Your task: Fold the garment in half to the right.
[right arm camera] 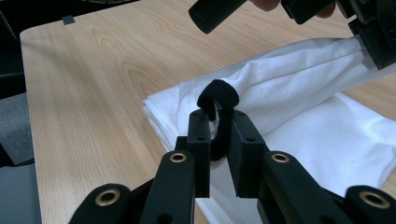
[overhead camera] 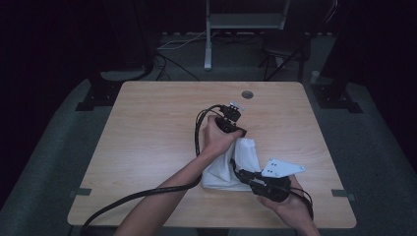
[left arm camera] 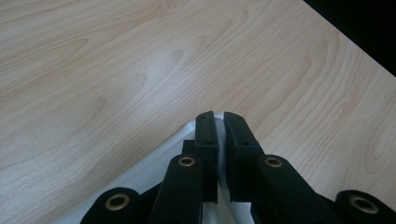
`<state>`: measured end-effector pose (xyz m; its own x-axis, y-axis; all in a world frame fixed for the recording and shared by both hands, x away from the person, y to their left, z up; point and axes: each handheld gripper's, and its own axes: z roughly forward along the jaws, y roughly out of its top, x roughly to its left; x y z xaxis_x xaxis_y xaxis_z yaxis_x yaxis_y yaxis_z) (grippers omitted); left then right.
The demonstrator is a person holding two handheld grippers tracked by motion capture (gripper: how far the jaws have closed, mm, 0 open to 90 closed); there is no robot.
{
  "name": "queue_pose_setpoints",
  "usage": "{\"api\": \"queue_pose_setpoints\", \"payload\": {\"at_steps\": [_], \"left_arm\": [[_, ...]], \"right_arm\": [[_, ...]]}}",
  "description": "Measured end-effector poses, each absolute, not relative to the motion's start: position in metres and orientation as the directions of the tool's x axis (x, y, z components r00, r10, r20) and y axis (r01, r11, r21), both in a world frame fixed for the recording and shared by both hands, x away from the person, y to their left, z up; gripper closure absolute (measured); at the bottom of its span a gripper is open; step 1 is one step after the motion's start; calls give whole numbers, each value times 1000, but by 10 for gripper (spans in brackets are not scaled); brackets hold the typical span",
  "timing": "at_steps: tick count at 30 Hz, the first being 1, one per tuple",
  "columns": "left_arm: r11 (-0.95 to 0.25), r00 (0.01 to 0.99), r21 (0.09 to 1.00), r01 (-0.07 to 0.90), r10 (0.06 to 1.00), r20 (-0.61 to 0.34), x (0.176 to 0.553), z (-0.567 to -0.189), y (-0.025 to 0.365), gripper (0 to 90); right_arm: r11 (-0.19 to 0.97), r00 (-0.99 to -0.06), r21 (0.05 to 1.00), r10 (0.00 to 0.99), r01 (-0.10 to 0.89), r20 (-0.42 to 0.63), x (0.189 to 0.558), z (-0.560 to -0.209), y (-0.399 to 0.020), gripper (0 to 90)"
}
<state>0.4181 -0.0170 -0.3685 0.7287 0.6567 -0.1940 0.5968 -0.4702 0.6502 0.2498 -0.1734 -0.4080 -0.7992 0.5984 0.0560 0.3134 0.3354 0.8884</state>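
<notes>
A folded white cloth (overhead camera: 244, 153) lies right of the table's middle. My left gripper (overhead camera: 239, 133) points down at its far end; in the left gripper view its jaws (left arm camera: 220, 116) are shut on a thin edge of the cloth (left arm camera: 154, 172). From the near right, my right gripper (overhead camera: 239, 173) reaches toward the cloth's near part. In the right gripper view, its jaws (right arm camera: 218, 114) are shut on a black strap (right arm camera: 218, 93) that loops up against a rolled fold of the cloth (right arm camera: 327, 140). The left gripper (right arm camera: 371, 42) pinches that fold's far end.
The wooden table (overhead camera: 147, 128) has a round cable hole (overhead camera: 247, 94) near its far edge. A thick black cable (overhead camera: 142, 195) trails from the left gripper off the front left edge. Beyond the table stand a metal stand (overhead camera: 209, 44) and a chair base (overhead camera: 285, 54).
</notes>
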Motion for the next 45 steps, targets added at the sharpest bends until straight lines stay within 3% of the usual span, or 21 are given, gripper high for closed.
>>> {"api": "queue_pose_setpoints", "payload": {"at_steps": [18, 23, 24, 26, 27, 31, 41, 43, 45], "left_arm": [[-484, 744, 653, 583, 640, -192, 418, -378, -26, 811], [-475, 753, 679, 560, 633, -178, 415, -376, -29, 604], [-470, 757, 692, 548, 630, -172, 414, -375, -30, 604], [-473, 762, 700, 535, 628, -158, 413, -373, -30, 467], [-465, 761, 706, 534, 629, -161, 413, -372, -31, 467], [-446, 753, 727, 522, 641, -147, 411, -364, -25, 310], [-415, 745, 773, 479, 658, -109, 407, -339, 4, 289], [-412, 739, 772, 484, 665, -109, 407, -337, 8, 221], [-410, 729, 776, 479, 678, -92, 406, -333, 21, 221]], "right_arm": [[339, -787, 876, 613, 344, 72, 249, -418, -181, 802], [338, -782, 873, 619, 352, 75, 250, -421, -183, 795], [338, -782, 873, 619, 352, 75, 250, -421, -183, 795], [338, -779, 871, 623, 355, 76, 250, -422, -184, 781], [338, -779, 871, 623, 355, 76, 250, -422, -184, 781], [341, -774, 867, 628, 363, 78, 250, -422, -186, 738], [351, -769, 856, 634, 379, 81, 247, -424, -198, 648], [348, -765, 854, 638, 387, 88, 246, -425, -200, 633], [350, -764, 850, 639, 393, 90, 244, -425, -204, 618]]}}
